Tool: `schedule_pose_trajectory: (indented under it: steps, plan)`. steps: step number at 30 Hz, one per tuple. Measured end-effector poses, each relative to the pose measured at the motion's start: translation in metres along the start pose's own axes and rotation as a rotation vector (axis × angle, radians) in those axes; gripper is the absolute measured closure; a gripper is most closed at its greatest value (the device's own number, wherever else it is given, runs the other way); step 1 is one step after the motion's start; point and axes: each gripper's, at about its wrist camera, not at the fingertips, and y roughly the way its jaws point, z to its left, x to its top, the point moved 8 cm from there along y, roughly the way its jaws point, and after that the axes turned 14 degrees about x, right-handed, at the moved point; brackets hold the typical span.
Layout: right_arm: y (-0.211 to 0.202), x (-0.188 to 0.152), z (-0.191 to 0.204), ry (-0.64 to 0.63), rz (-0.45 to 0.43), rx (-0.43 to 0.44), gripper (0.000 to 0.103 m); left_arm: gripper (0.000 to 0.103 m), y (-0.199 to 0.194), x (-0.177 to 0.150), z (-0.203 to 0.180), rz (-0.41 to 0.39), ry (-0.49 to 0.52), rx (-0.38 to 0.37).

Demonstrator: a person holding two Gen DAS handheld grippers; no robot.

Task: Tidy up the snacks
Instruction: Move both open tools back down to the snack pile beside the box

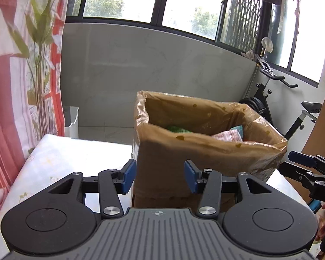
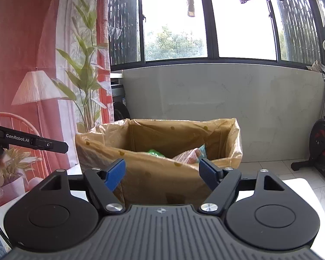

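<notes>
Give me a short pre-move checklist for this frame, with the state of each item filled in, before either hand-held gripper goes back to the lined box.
1. Left hand-held gripper empty, jaws apart: ok.
2. Right hand-held gripper empty, jaws apart: ok.
3. Box upright on the table: ok.
4. Plastic liner open at the top and folded over the rim: ok.
5. Snacks already inside, a green packet and a pink packet: ok.
6. More snacks left outside to sort: cannot tell, none in view.
</notes>
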Motion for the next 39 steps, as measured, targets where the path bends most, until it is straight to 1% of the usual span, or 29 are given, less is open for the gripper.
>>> schedule_pose_trajectory:
  steps: [2,4,6,11,12,13,16,19,21,24,28,32,34,37,39]
  plan:
    - [0.001,-0.013,0.0,0.021,0.036,0.006,0.032,0.06,0.007,-0.013,0.006,0.047,-0.011,0.011]
    - [0.004,-0.025,-0.001,0.044,0.07,0.012,0.037,0.06,0.015,-0.024,0.012,0.086,-0.029,0.024]
    - [0.008,-0.04,-0.001,0.075,0.101,0.018,0.038,0.06,0.021,-0.033,0.018,0.111,-0.046,0.037]
    - [0.025,-0.073,-0.004,0.146,0.193,0.046,0.043,0.06,0.031,-0.048,0.019,0.15,-0.049,0.042]
    - [0.029,-0.078,-0.004,0.152,0.21,0.052,0.045,0.06,0.032,-0.05,0.018,0.153,-0.048,0.041]
    - [0.034,-0.083,-0.003,0.156,0.226,0.059,0.047,0.06,0.034,-0.051,0.018,0.156,-0.048,0.04]
    - [0.047,-0.093,0.001,0.161,0.266,0.082,0.048,0.06,0.042,-0.055,0.017,0.172,-0.052,0.035]
    - [0.06,-0.104,0.005,0.162,0.308,0.109,0.048,0.06,0.044,-0.063,0.017,0.189,-0.047,0.05]
    - [0.066,-0.109,0.009,0.147,0.328,0.124,0.051,0.06,0.047,-0.067,0.021,0.201,-0.054,0.066]
    - [0.072,-0.112,0.012,0.137,0.343,0.137,0.051,0.06,0.047,-0.075,0.03,0.228,-0.072,0.091]
    - [0.071,-0.12,0.009,0.149,0.351,0.129,0.051,0.059,0.046,-0.094,0.041,0.274,-0.068,0.153]
    - [0.063,-0.129,0.0,0.186,0.358,0.097,0.051,0.059,0.046,-0.113,0.044,0.324,-0.085,0.163]
    - [0.057,-0.134,-0.004,0.201,0.363,0.079,0.051,0.058,0.045,-0.117,0.045,0.329,-0.093,0.176]
    - [0.051,-0.14,-0.008,0.218,0.361,0.055,0.051,0.051,0.041,-0.125,0.041,0.328,-0.122,0.199]
    - [0.046,-0.141,-0.012,0.227,0.357,0.036,0.051,0.05,0.041,-0.13,0.036,0.333,-0.127,0.198]
